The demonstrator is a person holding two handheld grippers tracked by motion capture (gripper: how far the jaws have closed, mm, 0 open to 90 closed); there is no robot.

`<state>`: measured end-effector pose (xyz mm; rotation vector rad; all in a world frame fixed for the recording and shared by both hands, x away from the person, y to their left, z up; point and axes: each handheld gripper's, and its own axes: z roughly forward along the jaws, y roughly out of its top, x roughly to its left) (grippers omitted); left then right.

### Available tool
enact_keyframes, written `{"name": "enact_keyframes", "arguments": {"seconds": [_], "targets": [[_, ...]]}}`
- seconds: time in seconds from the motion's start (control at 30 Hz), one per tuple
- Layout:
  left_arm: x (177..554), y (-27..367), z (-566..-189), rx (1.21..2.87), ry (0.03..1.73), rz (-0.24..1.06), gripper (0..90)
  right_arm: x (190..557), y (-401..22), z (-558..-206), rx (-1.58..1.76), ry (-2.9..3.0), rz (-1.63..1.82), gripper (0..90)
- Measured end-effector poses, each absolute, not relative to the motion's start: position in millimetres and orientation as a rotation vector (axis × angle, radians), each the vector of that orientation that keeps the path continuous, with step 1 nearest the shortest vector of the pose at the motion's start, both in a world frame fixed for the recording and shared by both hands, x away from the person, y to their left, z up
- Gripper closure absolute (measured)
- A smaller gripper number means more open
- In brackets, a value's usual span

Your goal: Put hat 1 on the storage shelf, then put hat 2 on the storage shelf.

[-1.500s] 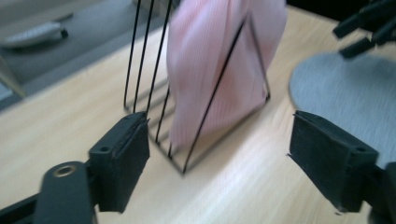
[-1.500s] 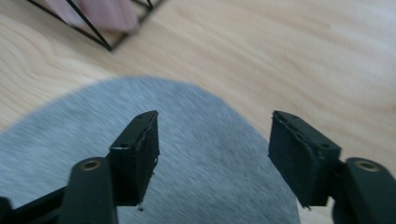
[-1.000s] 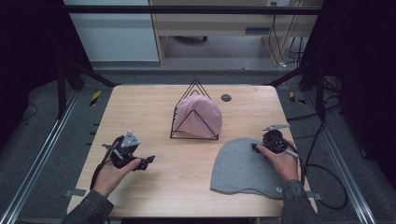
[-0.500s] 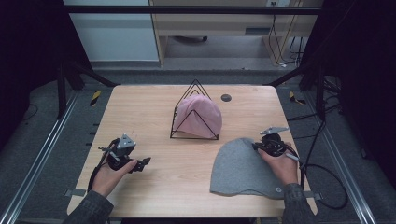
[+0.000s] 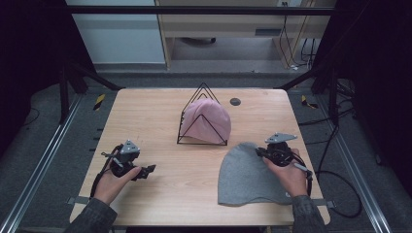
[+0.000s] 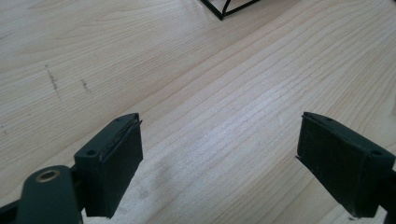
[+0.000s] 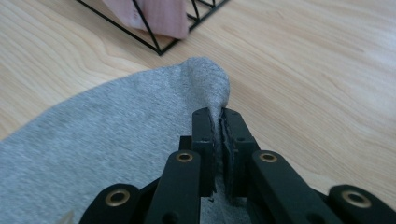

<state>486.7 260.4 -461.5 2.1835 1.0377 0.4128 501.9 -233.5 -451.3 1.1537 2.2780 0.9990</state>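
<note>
Item: grey beanie (image 5: 250, 174), flat on the near right part of the wooden table (image 5: 155, 111), just in front of the black wire rack (image 5: 203, 116).

Change noted: right gripper (image 5: 261, 152) jaws just closing over the last second, now pressed together on a fold of the beanie's edge. In the earlier high views hovering over the same edge, unclamped; since then shifted slightly toward the rack and lifted a little. In the right gripper view, grey knit (image 7: 116, 140) pinched between the two black pads and pushed up into a small ridge ahead of the jaw tips.

Meaning for the work: grasp secured, so judged past the reaching step and at the start of lifting or dragging the beanie, probably toward the rack. Bulk of the fabric not yet off the table.

Left gripper (image 5: 148, 170): spread wide, nothing between the pads (image 6: 114, 163), only bare wood below; held low over the near left of the table, well apart from the beanie, place unchanged across the three high views.

Appearance of the beanie: soft fine-ribbed grey knit, dome-shaped outline, rounded crown toward the rack, straight hem toward the person; limp, lying smooth except at the pinched spot.

Also present: pink beanie (image 5: 208, 121) draped on the wire rack; small dark round disc (image 5: 235, 101) on the far side of the table.
</note>
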Motion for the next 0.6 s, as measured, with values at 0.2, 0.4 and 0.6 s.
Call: {"name": "enact_keyframes", "arguments": {"seconds": [0.2, 0.4, 0.6], "targets": [[485.7, 260.4, -461.5, 2.183, 1.035, 0.403, 13.3, 496.9, -228.6, -440.9, 1.125, 2.279, 1.054, 85.8], [483.5, 257.1, -461.4, 2.18, 1.017, 0.379, 13.3, 488.6, -217.8, -417.4, 1.052, 2.297, 1.108, 86.0], [476.0, 251.3, -455.1, 2.165, 0.957, 0.353, 13.5, 474.7, -198.8, -371.8, 0.929, 2.299, 1.182, 86.0]]}}
